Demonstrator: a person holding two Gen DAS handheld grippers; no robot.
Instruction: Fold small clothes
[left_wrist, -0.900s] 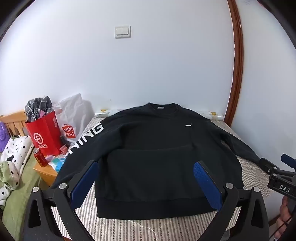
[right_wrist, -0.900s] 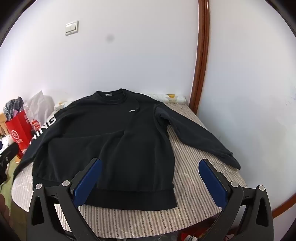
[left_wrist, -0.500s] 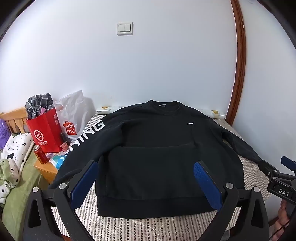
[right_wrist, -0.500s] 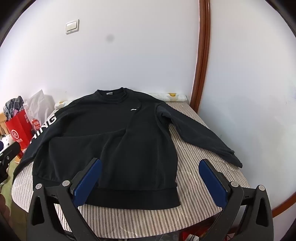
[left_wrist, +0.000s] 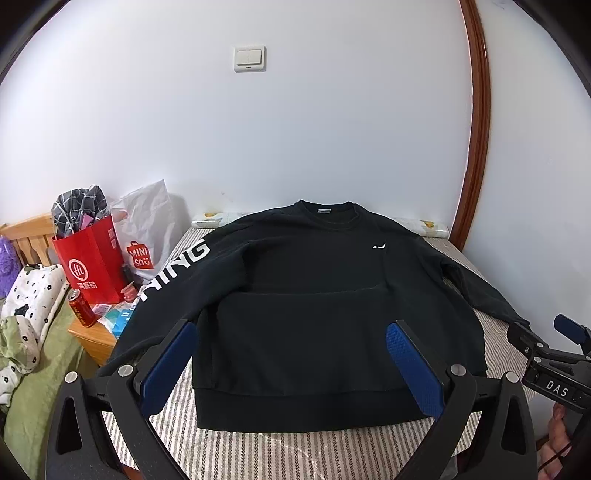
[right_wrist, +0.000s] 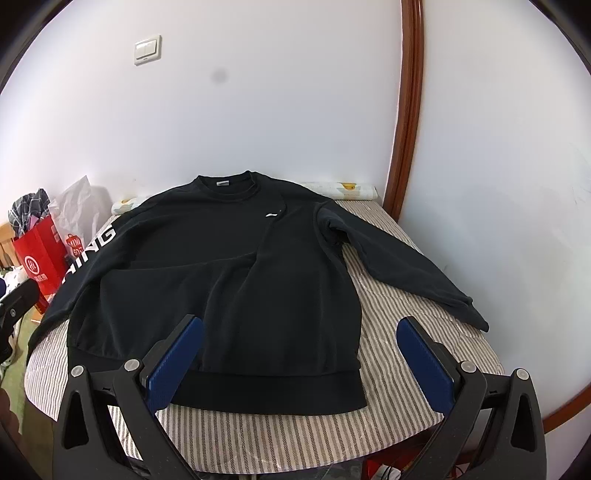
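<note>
On the striped table (right_wrist: 406, 295) a black sweatshirt (left_wrist: 314, 314) lies flat, front up, collar toward the wall, both sleeves spread outward. Above its hem the left gripper (left_wrist: 291, 358) hangs with blue pads wide apart, holding nothing. Beside it the right gripper (right_wrist: 299, 354) gapes equally, empty, over the hem's right part.

A black long-sleeved sweatshirt (right_wrist: 229, 273) lies front-up and flat on a grey-and-white striped table cover (right_wrist: 399, 317), collar toward the white wall, one sleeve stretched out to the right. The right gripper (right_wrist: 300, 354) hangs above the hem with its blue-padded jaws spread wide, holding nothing. A red paper shopping bag (right_wrist: 38, 258) stands at the left edge.
</note>
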